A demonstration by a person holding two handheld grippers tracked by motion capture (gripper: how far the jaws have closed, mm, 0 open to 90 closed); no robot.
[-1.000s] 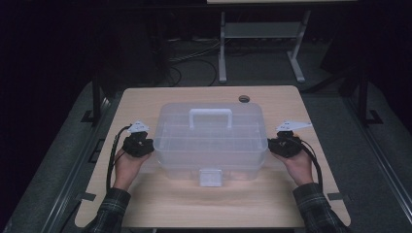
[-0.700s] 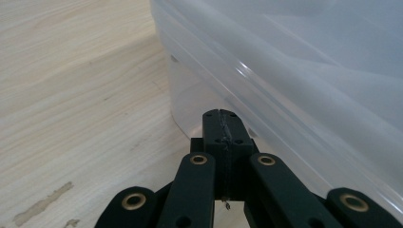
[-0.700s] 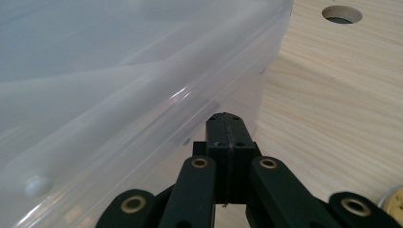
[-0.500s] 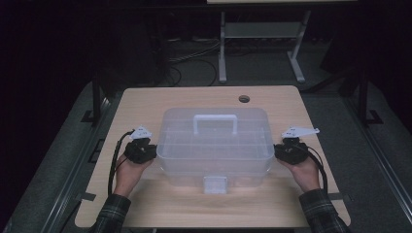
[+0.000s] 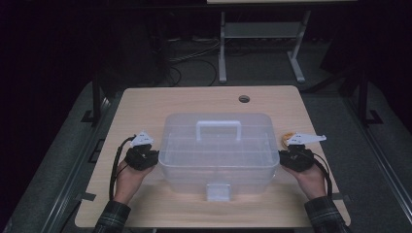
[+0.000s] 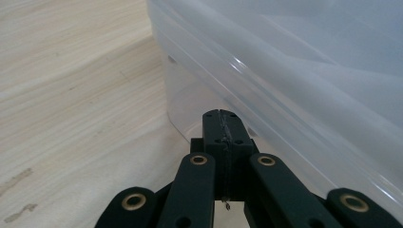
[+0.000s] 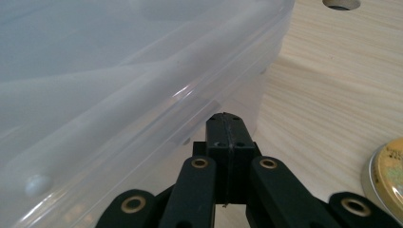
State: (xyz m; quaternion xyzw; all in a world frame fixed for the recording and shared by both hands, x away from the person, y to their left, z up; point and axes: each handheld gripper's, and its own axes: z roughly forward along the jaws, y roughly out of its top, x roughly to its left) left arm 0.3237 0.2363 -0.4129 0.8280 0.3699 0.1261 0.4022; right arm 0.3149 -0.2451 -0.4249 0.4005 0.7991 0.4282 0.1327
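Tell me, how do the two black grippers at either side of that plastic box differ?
The left gripper sits at the clear box's left wall, the right gripper at its right wall. A gold-topped tin lies beside the right gripper, none beside the left. Both are shut, tips tucked under the box's rim.

A translucent, frosted-clear storage box (image 5: 217, 150) with a whitish handle (image 5: 218, 127) is sitting on a pale wood-grain table (image 5: 145, 104). Two black grippers (image 5: 151, 158) (image 5: 286, 158) are showing, along with dark plaid sleeves (image 5: 112, 221) and a gold-coloured round lid (image 7: 389, 168).
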